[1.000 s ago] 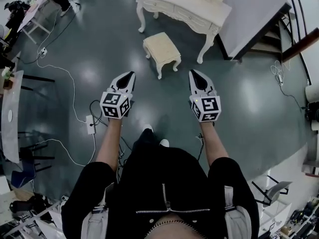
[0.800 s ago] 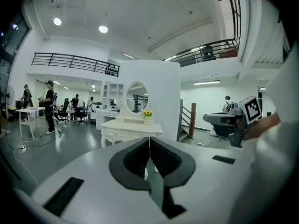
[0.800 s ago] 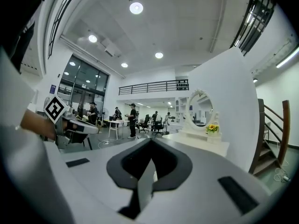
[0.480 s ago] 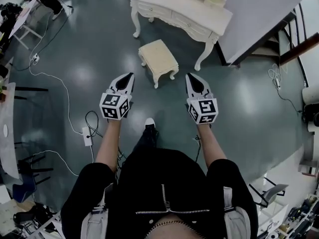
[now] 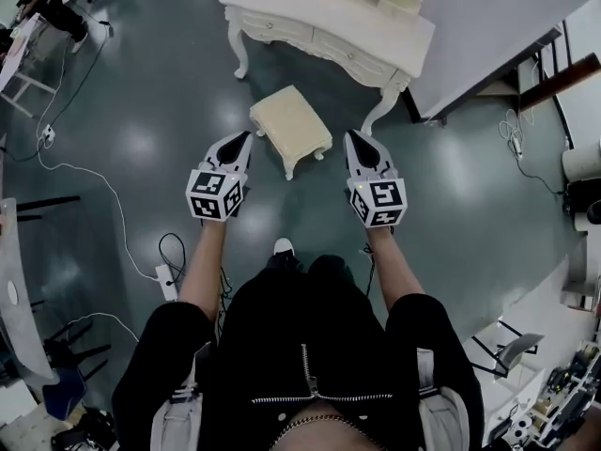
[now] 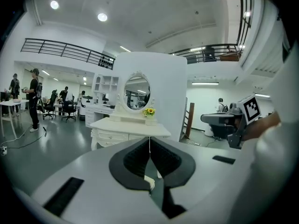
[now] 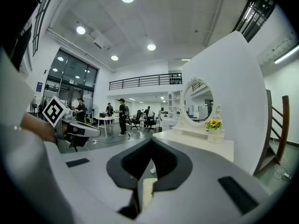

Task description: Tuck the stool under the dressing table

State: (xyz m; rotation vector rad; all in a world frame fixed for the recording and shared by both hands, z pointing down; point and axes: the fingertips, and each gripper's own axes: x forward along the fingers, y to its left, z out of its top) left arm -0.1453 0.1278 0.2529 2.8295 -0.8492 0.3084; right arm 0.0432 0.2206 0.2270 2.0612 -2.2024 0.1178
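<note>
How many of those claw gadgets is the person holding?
2. In the head view, the left claw is at the left of the cream stool and the right claw at its right. Both are shut and empty. No others show.

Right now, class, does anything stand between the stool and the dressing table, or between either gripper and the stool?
Nothing visible does. Only bare floor lies between the stool and the dressing table, and between the left gripper, right gripper and stool.
</note>
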